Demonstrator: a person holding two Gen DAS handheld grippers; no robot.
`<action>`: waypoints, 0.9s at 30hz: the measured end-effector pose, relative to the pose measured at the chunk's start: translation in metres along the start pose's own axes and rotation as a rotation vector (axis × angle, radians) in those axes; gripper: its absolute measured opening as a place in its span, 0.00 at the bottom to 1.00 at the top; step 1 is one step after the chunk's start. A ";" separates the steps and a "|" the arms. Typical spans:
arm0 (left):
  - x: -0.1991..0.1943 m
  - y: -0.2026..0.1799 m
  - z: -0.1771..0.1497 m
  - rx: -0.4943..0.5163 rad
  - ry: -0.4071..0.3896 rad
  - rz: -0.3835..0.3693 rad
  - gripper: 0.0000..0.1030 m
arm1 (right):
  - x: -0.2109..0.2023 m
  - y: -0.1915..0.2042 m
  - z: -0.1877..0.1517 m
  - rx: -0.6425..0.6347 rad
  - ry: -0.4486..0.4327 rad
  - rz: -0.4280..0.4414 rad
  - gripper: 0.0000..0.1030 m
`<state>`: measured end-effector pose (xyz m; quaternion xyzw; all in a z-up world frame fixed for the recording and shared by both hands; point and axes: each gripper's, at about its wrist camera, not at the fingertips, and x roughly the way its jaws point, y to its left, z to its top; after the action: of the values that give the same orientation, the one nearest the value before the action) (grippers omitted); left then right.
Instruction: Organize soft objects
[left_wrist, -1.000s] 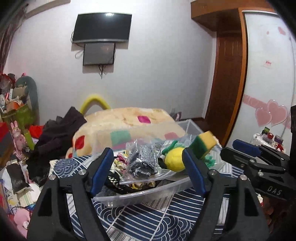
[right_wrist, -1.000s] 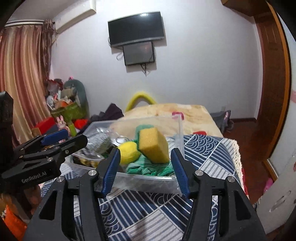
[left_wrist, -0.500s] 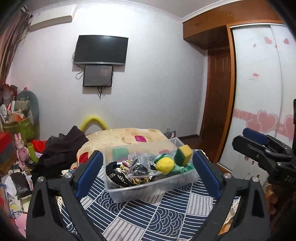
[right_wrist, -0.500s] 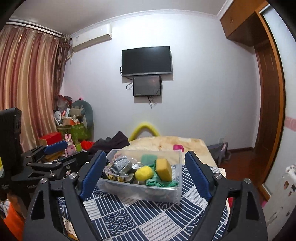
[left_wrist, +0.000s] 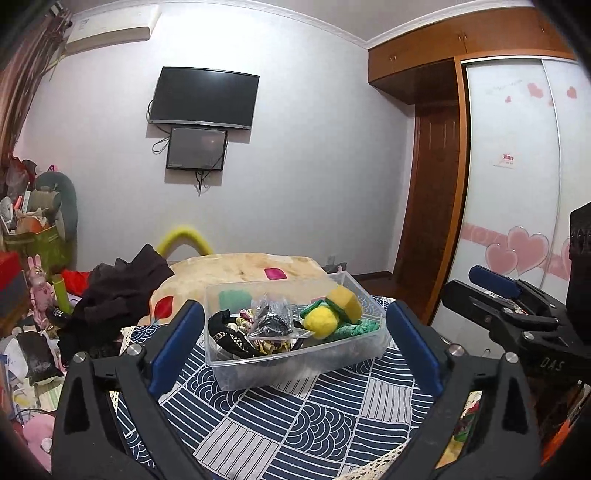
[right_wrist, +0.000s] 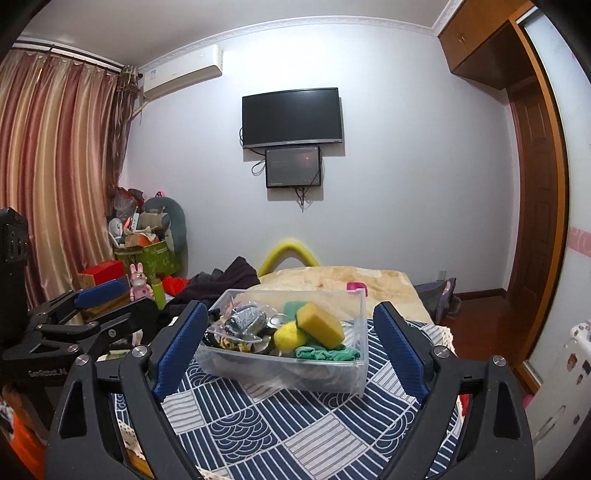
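Above the near edge of the patterned tablecloth (left_wrist: 314, 424), the left gripper (left_wrist: 295, 350) and right gripper (right_wrist: 291, 347) hang with jaws spread wide, empty. Between them sits the clear bin (right_wrist: 332, 376), its long axis running left to right, holding a yellow sponge (right_wrist: 320, 324), yellow ball (right_wrist: 286, 335), green cloth (right_wrist: 325, 353) and a plastic bag (left_wrist: 273, 325) of indistinct contents; a dark clothes pile (left_wrist: 118, 291) lies beyond the cloth's far-left corner.

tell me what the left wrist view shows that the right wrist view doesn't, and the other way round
Only the left wrist view shows the white sliding wardrobe door with pink hearts and the right tool from the side.

Only the right wrist view shows the striped pink-brown curtain and the left tool from the side.

Both show the clear plastic bin on the navy patterned cloth, holding the yellow sponge block and yellow ball, plus the wall-mounted black television.
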<state>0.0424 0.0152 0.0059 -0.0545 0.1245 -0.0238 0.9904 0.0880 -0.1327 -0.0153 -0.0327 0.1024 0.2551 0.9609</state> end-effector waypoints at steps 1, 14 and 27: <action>0.000 0.000 0.000 0.000 0.000 0.001 0.97 | -0.001 -0.001 -0.001 0.002 0.000 0.000 0.88; -0.004 -0.004 0.000 0.010 -0.004 -0.002 0.99 | -0.006 -0.002 -0.003 0.009 0.002 0.007 0.88; -0.006 -0.006 0.001 0.011 -0.015 0.000 0.99 | -0.009 0.000 0.000 0.008 0.002 0.014 0.88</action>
<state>0.0364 0.0099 0.0090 -0.0492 0.1171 -0.0242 0.9916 0.0807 -0.1373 -0.0138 -0.0287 0.1046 0.2616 0.9591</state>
